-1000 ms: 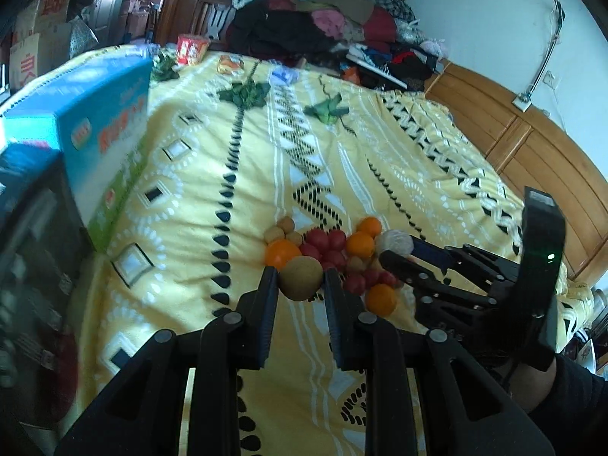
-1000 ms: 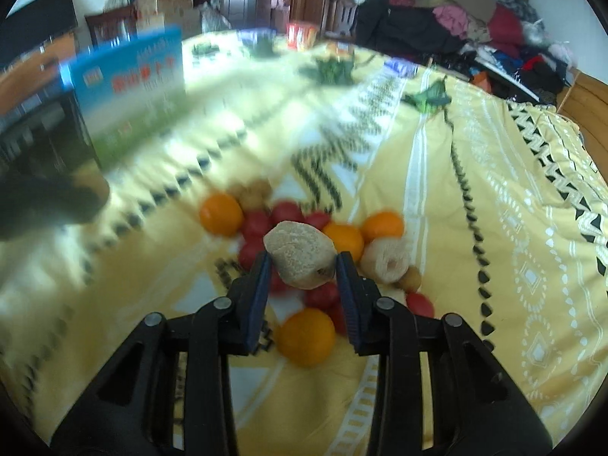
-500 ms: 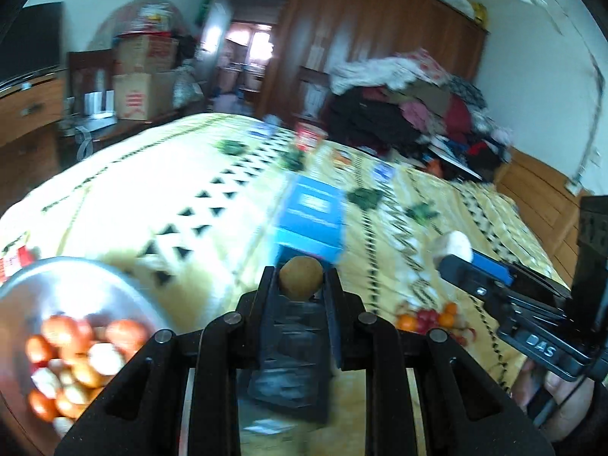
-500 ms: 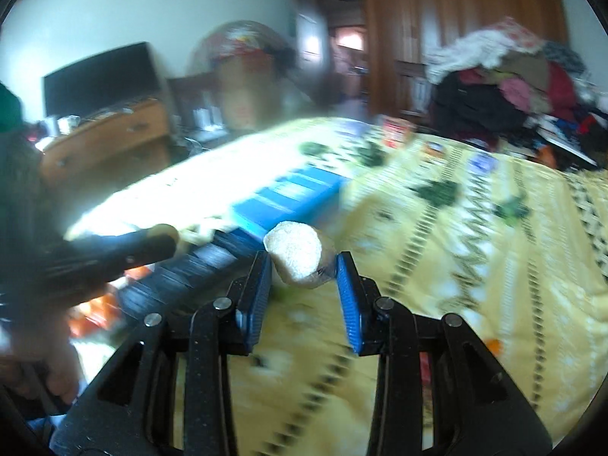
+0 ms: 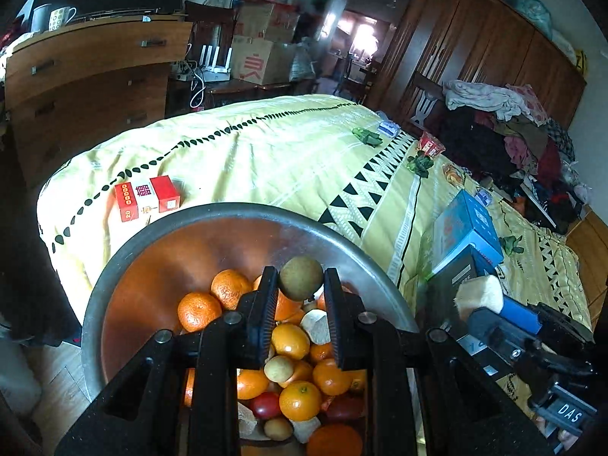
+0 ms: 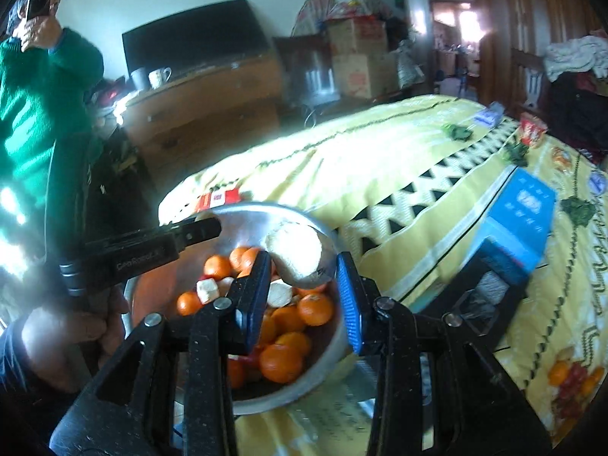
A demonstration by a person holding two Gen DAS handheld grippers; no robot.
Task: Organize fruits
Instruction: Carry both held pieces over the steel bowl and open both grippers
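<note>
A metal bowl [image 5: 125, 266] at the bed's near corner holds several oranges [image 5: 198, 311], red fruits and pale pieces. My left gripper [image 5: 300, 285] is shut on a brown round fruit [image 5: 301, 277] and holds it over the bowl. My right gripper [image 6: 302, 269] holds a pale rough fruit [image 6: 294, 252] above the bowl [image 6: 326, 364]; its jaws stand a little apart, and the right pad seems clear of the fruit. It also shows in the left wrist view [image 5: 479, 296]. A small pile of fruit [image 6: 570, 383] lies on the bed at the right.
A red box [image 5: 146, 197] lies on the yellow bedspread behind the bowl. A blue box [image 5: 467, 228] on a dark box stands to the bowl's right. A person in green [image 6: 34, 114] stands at the left. A dresser and cartons are behind.
Both grippers swung left from the fruit pile on the bed to above the metal bowl, each carrying its fruit. The right jaws look a little wider now.
</note>
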